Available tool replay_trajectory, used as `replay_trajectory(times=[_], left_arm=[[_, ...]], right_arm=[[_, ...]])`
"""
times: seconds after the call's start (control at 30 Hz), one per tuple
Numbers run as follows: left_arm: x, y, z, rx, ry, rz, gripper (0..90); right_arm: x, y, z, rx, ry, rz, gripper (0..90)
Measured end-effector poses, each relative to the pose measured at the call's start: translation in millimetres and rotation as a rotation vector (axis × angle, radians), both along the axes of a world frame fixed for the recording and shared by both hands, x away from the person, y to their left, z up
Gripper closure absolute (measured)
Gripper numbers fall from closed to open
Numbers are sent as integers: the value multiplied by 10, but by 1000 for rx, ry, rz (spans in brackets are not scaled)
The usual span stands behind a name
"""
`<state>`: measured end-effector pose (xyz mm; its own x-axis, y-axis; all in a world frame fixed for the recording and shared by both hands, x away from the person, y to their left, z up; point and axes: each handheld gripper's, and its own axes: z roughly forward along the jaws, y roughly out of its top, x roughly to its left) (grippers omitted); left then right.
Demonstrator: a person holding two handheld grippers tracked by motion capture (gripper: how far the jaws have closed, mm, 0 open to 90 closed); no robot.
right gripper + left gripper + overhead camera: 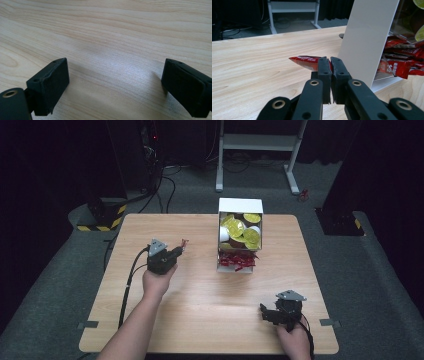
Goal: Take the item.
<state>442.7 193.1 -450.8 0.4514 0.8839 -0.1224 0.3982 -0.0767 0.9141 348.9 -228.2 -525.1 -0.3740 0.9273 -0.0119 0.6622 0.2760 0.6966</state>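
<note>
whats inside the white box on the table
The white box holds yellow-green round lids or capsules in its upper part and red packets in the bottom tray. What lies beneath the top layer is covered. The left claw is shut on one red packet.

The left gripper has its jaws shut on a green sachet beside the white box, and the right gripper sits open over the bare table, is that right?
Not quite: the sachet is red, not green. The left gripper view shows the left gripper with its jaws shut on the red sachet beside the white box. The rest holds: the right gripper sits open over the bare table.
</note>
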Motion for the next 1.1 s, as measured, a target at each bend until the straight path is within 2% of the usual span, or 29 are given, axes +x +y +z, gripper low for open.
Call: replay_trajectory(times=[0.17, 0.47, 0.8, 0.97, 1.0, 1.1], left_arm=[[52, -5, -79, 11, 18, 16, 869], [135, -103, -233, 17, 53, 10, 869], [185, -138, -388, 51, 99, 20, 863], [200, -137, -488, 81, 158, 28, 854], [203, -141, -507, 76, 174, 33, 853], [223, -143, -550, 93, 193, 26, 851]], right_arm=[[-1, 10, 1, 0, 1, 21, 77], [-1, 10, 1, 1, 2, 21, 77], [-1, 10, 1, 0, 1, 21, 77], [-1, 10, 1, 0, 1, 21, 77], [-1, 10, 1, 0, 1, 21, 76], [-2, 12, 2, 2, 3, 20, 76]])
